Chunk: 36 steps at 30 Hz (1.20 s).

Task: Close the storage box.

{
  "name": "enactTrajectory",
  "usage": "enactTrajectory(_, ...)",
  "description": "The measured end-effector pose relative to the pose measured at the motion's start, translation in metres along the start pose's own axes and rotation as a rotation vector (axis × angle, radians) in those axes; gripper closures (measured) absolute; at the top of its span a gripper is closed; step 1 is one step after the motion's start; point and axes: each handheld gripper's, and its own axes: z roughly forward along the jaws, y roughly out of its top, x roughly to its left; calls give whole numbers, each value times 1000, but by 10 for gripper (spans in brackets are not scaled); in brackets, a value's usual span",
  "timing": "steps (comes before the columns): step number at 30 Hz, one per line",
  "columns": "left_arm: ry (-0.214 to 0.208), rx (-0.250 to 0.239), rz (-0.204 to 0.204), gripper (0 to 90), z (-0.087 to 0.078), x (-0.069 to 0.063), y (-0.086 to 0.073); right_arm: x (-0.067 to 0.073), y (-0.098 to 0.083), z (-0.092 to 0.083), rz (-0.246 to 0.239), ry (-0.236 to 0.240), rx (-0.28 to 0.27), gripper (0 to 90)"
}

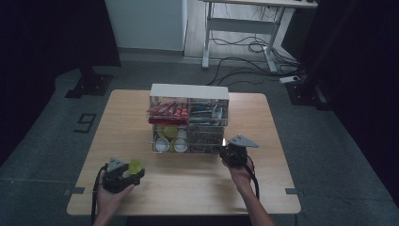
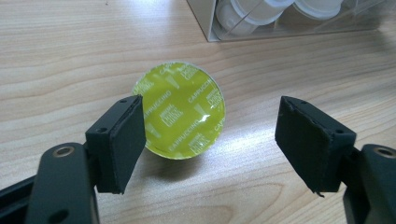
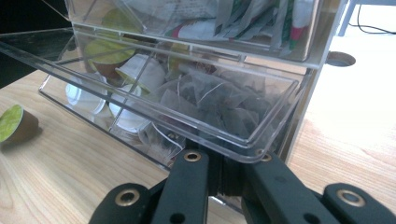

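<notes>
Left gripper (image 2: pixel 208 140) first: its jaws are spread wide, and the green capsule (image 2: pixel 180 116) lies on the desk (image 2: pixel 70 56) between them, hugging the left pad, clear of the right one. The foil lid faces the camera, so the capsule rests on its side, its axis running along the gripper's line of sight. The left hand is plainly the nearer one; closing in looks like the next call.

Over to the right gripper (image 3: pixel 224 175): jaws pressed together, pinching the front lip of a clear flap (image 3: pixel 243 149) on the acrylic organiser (image 1: pixel 189 123), holding the lower compartment open. Tea bags (image 3: pixel 210 98) sit behind that flap, white capsules (image 3: pixel 140 70) beside them. Red sachets (image 1: pixel 168 111) fill the upper left compartment. Open desk lies between capsule and organiser.
</notes>
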Motion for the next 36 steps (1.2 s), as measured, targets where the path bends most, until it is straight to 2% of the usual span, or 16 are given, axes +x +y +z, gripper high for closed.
enactTrajectory(13, -12, -7, -28, 252, 0, 2, -6, 1, -16, 0, 18, 11, 20, 882)
enactTrajectory(36, -29, -25, -49, 262, -2, 1, -15, 3, -46, -1, 35, 32, 69, 890)
